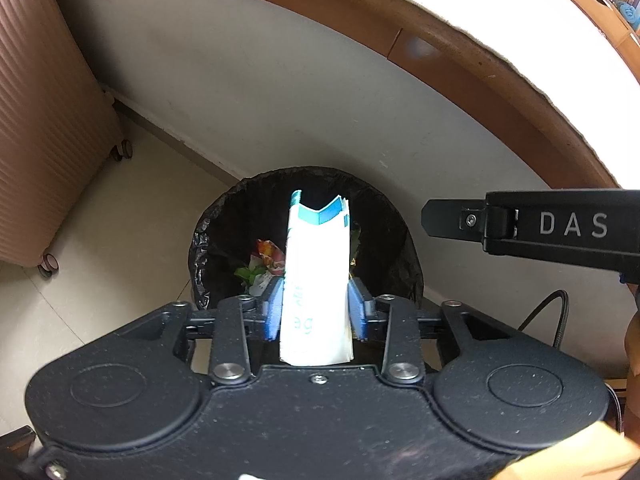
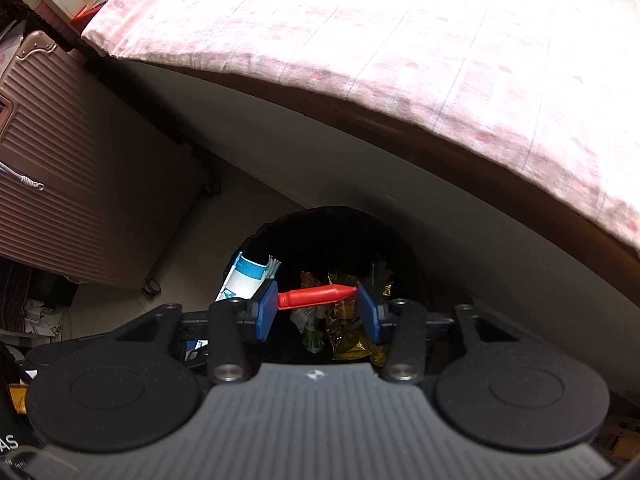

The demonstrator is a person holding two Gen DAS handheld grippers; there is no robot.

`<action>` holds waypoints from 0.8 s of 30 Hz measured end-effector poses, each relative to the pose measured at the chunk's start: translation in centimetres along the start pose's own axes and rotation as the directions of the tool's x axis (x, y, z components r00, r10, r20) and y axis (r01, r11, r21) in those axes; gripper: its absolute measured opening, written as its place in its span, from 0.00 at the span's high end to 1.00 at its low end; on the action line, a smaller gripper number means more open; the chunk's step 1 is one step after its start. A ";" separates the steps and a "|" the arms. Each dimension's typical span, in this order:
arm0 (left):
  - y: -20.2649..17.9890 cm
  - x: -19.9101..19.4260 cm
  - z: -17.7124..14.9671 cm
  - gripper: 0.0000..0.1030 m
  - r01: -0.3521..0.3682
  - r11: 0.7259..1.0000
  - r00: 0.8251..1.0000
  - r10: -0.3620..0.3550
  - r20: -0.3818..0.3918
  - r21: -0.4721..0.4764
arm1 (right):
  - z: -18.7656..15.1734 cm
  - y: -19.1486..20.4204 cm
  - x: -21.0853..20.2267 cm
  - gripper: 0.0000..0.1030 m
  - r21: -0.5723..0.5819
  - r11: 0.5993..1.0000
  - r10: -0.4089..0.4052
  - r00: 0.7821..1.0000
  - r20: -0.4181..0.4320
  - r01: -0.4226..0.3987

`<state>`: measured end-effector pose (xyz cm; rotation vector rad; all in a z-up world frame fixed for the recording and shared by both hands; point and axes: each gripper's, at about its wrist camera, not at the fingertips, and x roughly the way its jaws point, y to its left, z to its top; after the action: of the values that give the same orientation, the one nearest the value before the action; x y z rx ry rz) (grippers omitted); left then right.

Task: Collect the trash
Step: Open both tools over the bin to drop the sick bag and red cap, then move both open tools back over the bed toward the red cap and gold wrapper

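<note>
Two grippers hang over the black-lined trash bin (image 1: 308,236). The left gripper (image 1: 316,308) has a white and teal folded paper packet (image 1: 316,272) standing between its blue fingers (image 1: 274,312), the right-hand pad apparently just clear of it. The right gripper (image 2: 318,312) is clenched endwise on a red crayon-shaped piece (image 2: 318,298) above wrappers (image 2: 344,332). Beyond are the bed (image 2: 360,40) and a pink suitcase (image 1: 44,120).

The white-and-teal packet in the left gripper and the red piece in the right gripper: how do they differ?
The white-and-teal packet is broad, flat and stands lengthwise along the fingers; the red piece is thin, pointed and lies crosswise, bridging pad to pad. The packet is printed; the red piece is plain. Both hang over the black-lined bin.
</note>
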<state>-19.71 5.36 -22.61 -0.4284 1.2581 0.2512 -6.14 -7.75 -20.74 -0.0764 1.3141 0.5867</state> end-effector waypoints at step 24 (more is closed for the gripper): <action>-0.4 -3.6 1.6 0.28 -0.050 0.997 0.992 0.043 0.118 0.059 | 0.7 0.0 -3.0 0.32 0.002 1.000 0.020 0.997 0.078 -0.020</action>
<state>-19.21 5.90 -18.73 -0.3268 1.1593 0.2724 -5.94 -8.59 -17.75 -0.0383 1.2413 0.5992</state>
